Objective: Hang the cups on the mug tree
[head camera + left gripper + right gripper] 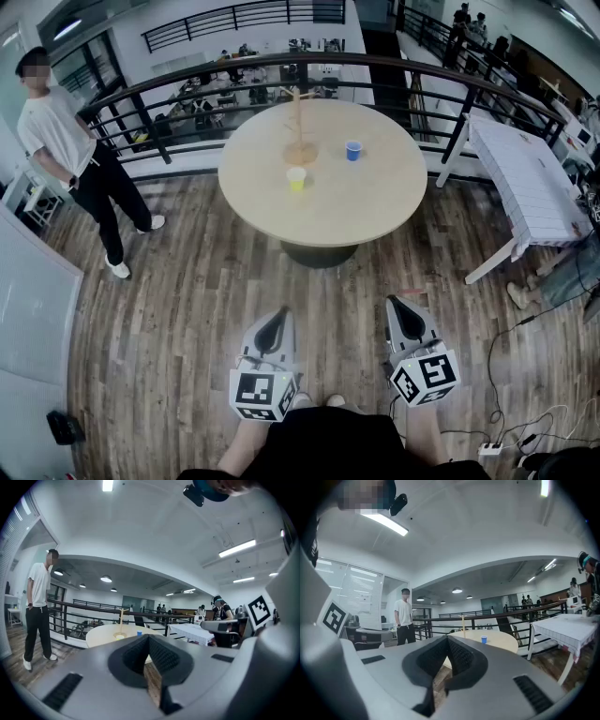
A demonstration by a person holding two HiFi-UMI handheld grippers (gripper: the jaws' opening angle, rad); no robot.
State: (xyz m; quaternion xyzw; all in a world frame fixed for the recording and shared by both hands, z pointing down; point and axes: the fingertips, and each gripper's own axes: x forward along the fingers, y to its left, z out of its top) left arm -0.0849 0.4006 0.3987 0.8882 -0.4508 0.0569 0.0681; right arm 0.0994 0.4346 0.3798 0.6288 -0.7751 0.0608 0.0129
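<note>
Both jaws closed and empty, the left gripper [273, 321] and right gripper [402, 307] hung well short of the round table [375, 211], where the yellow cup [296, 178] stood ahead of the left and the blue cup [352, 150] ahead of the right, flanking the mug tree [300, 127].

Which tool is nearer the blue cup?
Right. The right tool sits short of the table, slightly right of the blue cup; the left tool is farther left, also short.
</note>
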